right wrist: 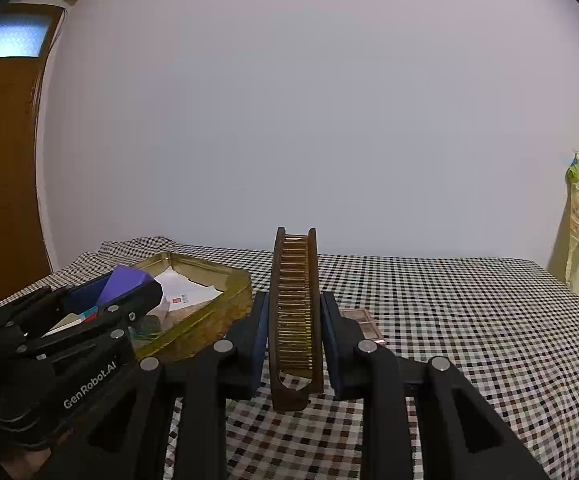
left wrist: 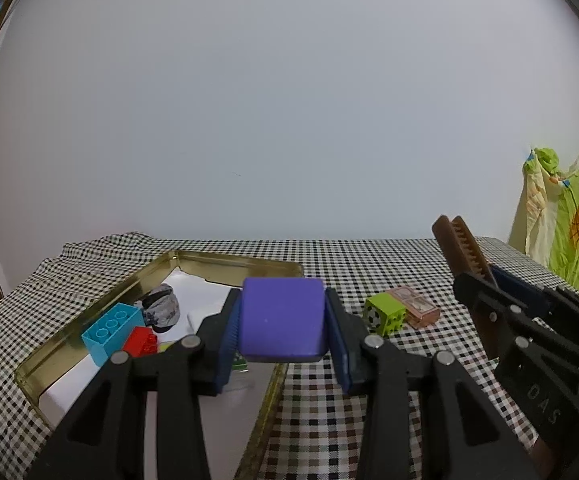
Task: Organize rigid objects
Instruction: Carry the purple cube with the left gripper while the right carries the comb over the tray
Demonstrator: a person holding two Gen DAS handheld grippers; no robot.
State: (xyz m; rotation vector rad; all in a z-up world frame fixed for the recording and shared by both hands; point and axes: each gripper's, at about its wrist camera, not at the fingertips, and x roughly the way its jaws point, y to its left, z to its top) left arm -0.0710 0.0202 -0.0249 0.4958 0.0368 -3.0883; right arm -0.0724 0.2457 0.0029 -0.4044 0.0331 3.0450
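Note:
My left gripper (left wrist: 283,332) is shut on a purple block (left wrist: 282,318), held above the near right edge of a gold tin tray (left wrist: 225,266). In the tray lie a cyan brick (left wrist: 110,330), a red brick (left wrist: 141,341) and a grey crumpled object (left wrist: 162,307). My right gripper (right wrist: 294,332) is shut on a brown comb (right wrist: 294,300), teeth facing up, its tip pointing away over the table. In the left wrist view the comb (left wrist: 463,250) and right gripper (left wrist: 493,292) are at the right. In the right wrist view the left gripper (right wrist: 121,292) holds the purple block (right wrist: 123,280) over the tray (right wrist: 205,316).
A checkered cloth (left wrist: 369,264) covers the table. A green cube (left wrist: 385,314) and a pink clear case (left wrist: 415,306) lie right of the tray; the case (right wrist: 361,326) shows beside the right finger. White paper (right wrist: 185,290) lines the tray. Patterned fabric (left wrist: 565,216) hangs at the right.

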